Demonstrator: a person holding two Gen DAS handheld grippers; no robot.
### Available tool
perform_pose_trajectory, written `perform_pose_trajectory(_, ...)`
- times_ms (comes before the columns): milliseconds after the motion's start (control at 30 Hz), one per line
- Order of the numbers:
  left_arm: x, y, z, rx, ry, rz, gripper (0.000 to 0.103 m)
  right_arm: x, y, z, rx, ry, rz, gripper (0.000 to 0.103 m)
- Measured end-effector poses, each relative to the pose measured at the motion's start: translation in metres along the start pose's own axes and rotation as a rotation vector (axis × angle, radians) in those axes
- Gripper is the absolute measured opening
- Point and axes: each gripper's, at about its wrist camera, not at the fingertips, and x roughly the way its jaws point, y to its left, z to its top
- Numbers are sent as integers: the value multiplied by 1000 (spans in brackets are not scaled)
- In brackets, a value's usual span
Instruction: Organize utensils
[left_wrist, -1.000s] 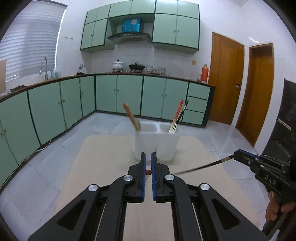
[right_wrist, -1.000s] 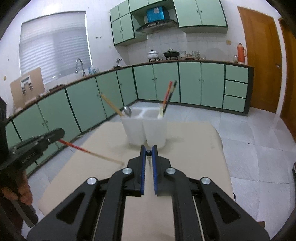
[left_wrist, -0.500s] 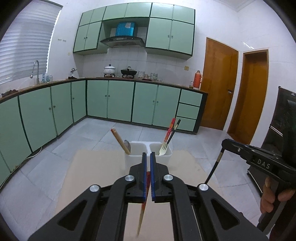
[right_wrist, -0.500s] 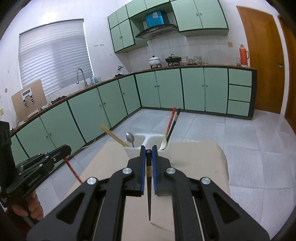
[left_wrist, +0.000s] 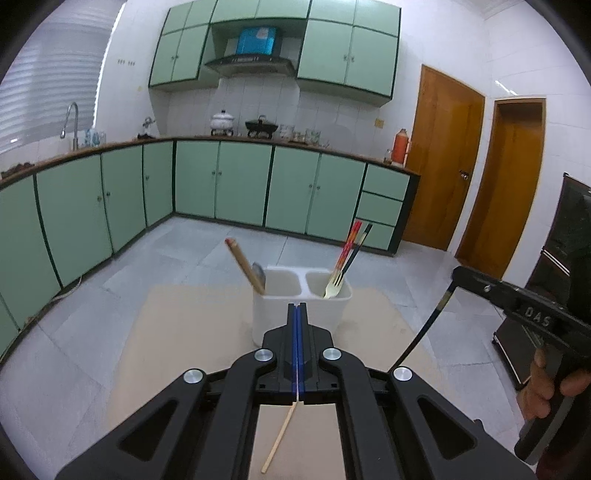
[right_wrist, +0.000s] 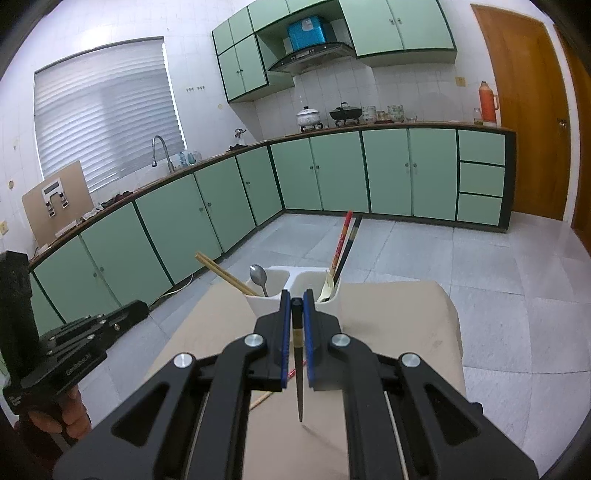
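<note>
Currently: left gripper (left_wrist: 297, 314) clamped on pale chopstick (left_wrist: 277, 439); right gripper (right_wrist: 296, 306) pinching black chopstick (right_wrist: 298, 373); white two-compartment holder (left_wrist: 301, 306) just ahead of both.

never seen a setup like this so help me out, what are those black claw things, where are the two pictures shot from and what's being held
No robot here: a person holds a handheld two-finger clamp in each hand, and each clamp carries a wide-angle camera looking forward along its fingers. So one picture is from the left gripper, the other from the right gripper; each also catches the other clamp at its edge.

Ahead on the tan table stands a white two-compartment holder. Its left side holds a wooden chopstick and a spoon; its right side holds a fork and a red and a black chopstick.

The left gripper is shut on a pale chopstick, the right on a black chopstick, both tips pointing down toward the table.
</note>
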Motion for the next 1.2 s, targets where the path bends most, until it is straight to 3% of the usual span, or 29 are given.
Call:
perform_pose_trajectory(167,10,4,-10,-9,52,2,0,3,3,2,-2,6,1,6)
perform_pose_trajectory(433,18,4,-4,-3,70,2,0,7,5,11,-17,-2,-3,6)
perform_pose_trajectory(967,42,1,51,10,8,19,0,21,13,129,-91,-179,0,6)
perform_pose_trajectory(1200,61,5,65,3,5,32,0,67,2,138,-80,-149,-23,6)
